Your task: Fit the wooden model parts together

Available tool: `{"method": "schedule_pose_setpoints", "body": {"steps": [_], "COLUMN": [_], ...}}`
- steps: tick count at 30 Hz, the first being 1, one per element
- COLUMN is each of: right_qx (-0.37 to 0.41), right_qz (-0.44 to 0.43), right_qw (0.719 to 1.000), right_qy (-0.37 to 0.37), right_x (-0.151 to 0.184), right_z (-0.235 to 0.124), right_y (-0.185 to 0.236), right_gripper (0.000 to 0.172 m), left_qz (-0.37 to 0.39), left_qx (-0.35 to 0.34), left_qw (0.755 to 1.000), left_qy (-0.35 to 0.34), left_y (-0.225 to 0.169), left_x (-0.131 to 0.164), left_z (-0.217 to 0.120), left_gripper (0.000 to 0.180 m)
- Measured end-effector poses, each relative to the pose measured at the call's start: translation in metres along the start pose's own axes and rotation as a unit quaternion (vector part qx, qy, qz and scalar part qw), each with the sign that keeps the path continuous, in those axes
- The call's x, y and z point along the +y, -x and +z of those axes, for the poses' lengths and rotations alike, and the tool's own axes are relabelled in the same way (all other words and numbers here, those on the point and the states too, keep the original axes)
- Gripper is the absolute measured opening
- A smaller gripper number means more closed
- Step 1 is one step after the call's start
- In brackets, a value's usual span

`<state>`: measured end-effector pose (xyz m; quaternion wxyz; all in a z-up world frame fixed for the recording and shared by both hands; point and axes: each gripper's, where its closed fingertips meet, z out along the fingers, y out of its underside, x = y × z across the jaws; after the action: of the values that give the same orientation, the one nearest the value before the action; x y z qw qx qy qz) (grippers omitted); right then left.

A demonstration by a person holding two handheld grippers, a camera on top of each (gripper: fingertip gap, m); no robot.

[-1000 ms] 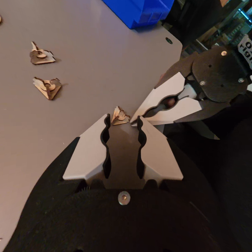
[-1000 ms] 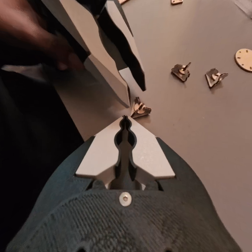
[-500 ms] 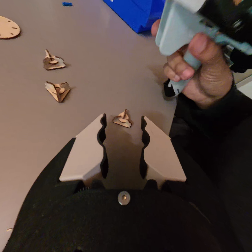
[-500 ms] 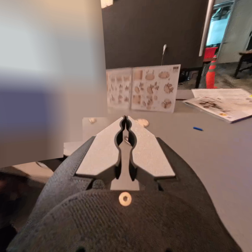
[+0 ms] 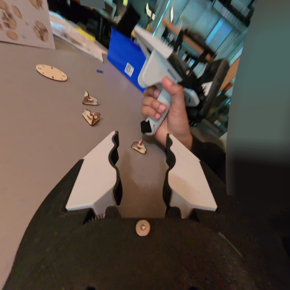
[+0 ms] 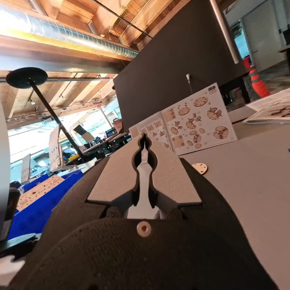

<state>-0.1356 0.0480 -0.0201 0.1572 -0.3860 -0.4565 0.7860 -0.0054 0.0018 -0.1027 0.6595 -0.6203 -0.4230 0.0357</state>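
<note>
My left gripper (image 5: 141, 135) is open and low over the grey table (image 5: 39, 141). A small wooden assembly (image 5: 139, 147) lies flat on the table just ahead of and between its fingertips (image 5: 114, 136); neither pad touches it. Two like wooden assemblies (image 5: 89, 99) (image 5: 91, 117) lie farther off to the left. A hand (image 5: 174, 113) holds the right gripper's handle (image 5: 161, 100) raised above the table at the right. In the right wrist view my right gripper (image 6: 144, 135) is shut, tilted up off the table, with nothing showing between its tips.
A wooden disc (image 5: 51, 73) (image 6: 200, 168) lies on the table. An open instruction booklet (image 6: 196, 125) stands at the back. A blue bin (image 5: 125, 62) (image 6: 47, 200) with a wooden sheet (image 6: 39, 189) sits at the table's far corner. More papers (image 6: 269, 109) lie to the right.
My left jaws have opened wider and pulled back a little from the small wooden assembly, which stays on the table. The right gripper, still shut, has lifted away from it and tilted upward.
</note>
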Motion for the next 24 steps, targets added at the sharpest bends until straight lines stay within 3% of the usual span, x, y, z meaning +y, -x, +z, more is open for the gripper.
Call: {"method": "schedule_pose_setpoints", "body": {"steps": [5, 11, 13, 19, 22, 24], "right_qx": [0.042, 0.054, 0.061, 0.042, 0.050, 0.047], "right_qz": [-0.064, -0.204, -0.244, -0.262, -0.261, -0.236], "right_qw": [0.997, 0.977, 0.968, 0.964, 0.963, 0.969], "right_qy": [0.028, 0.001, 0.024, -0.013, 0.051, 0.057], "right_x": [0.014, 0.011, 0.027, 0.006, 0.040, 0.035], "right_z": [0.006, 0.005, 0.006, 0.005, 0.010, 0.011], "right_y": [0.000, 0.026, 0.024, 0.045, 0.030, 0.028], "right_gripper": [0.000, 0.000, 0.000, 0.000, 0.000, 0.000], "left_qz": [-0.054, -0.094, -0.102, -0.112, -0.115, -0.114], "left_qx": [0.049, 0.075, 0.077, 0.075, 0.072, 0.072], "left_qw": [0.993, 0.985, 0.983, 0.982, 0.982, 0.982], "left_qy": [-0.094, -0.125, -0.130, -0.131, -0.129, -0.130], "left_y": [0.006, 0.012, 0.014, 0.017, 0.018, 0.018], "left_x": [-0.023, -0.030, -0.031, -0.031, -0.031, -0.031], "left_z": [-0.036, -0.046, -0.047, -0.046, -0.045, -0.045], "left_gripper": [0.051, 0.051, 0.051, 0.051, 0.050, 0.050]}}
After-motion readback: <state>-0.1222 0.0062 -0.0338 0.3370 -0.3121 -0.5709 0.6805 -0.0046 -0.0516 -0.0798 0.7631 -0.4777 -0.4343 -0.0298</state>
